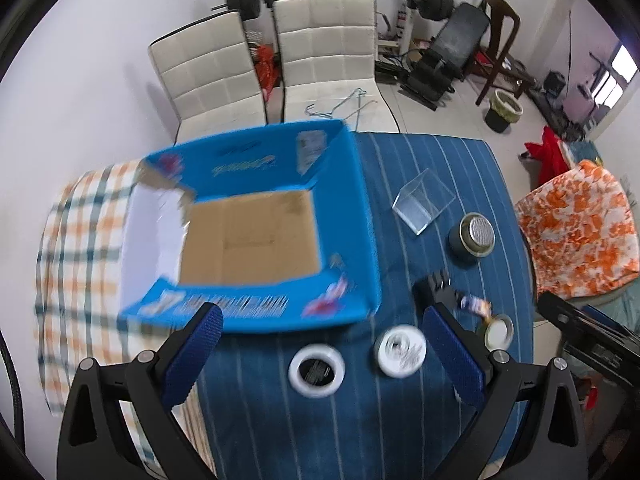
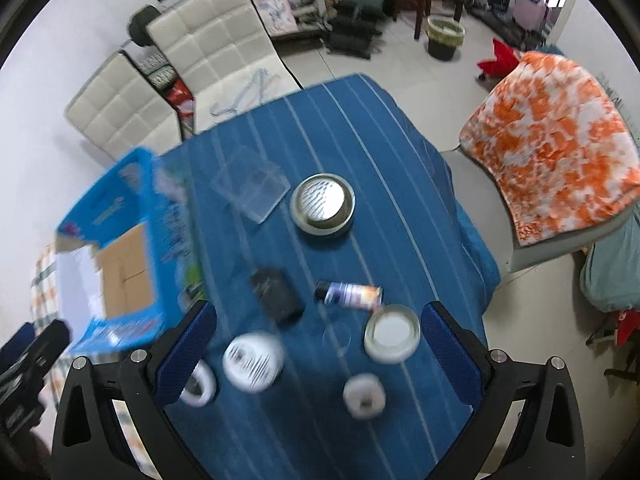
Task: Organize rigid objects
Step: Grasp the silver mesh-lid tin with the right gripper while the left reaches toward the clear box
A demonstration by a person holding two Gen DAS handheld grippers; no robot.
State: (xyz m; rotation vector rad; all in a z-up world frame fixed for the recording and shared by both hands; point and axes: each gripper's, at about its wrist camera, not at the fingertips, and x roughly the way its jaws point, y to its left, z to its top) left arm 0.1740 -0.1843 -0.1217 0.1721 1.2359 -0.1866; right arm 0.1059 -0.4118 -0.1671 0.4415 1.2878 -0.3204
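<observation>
An open blue cardboard box (image 1: 256, 216) (image 2: 120, 256) with a bare brown bottom stands on the left of the blue striped tablecloth (image 1: 400, 420) (image 2: 400, 240). Loose on the cloth lie a clear plastic case (image 1: 423, 200) (image 2: 252, 188), a round metal tin (image 1: 472, 238) (image 2: 322, 205), a black box (image 2: 276, 294), a small bottle on its side (image 2: 349, 295), a flat white lid (image 2: 392, 333) and white round containers (image 1: 317, 370) (image 1: 400, 350) (image 2: 253, 360) (image 2: 365, 395). My left gripper (image 1: 322, 354) hovers open above the white containers. My right gripper (image 2: 320, 344) hovers open over the near objects.
Two white padded chairs (image 1: 280, 60) stand behind the table, and a chair draped in orange-and-white fabric (image 2: 560, 140) stands to the right. A checked cloth (image 1: 80, 240) covers the table's left end. Gym gear and a waste bin (image 1: 504, 110) fill the far floor.
</observation>
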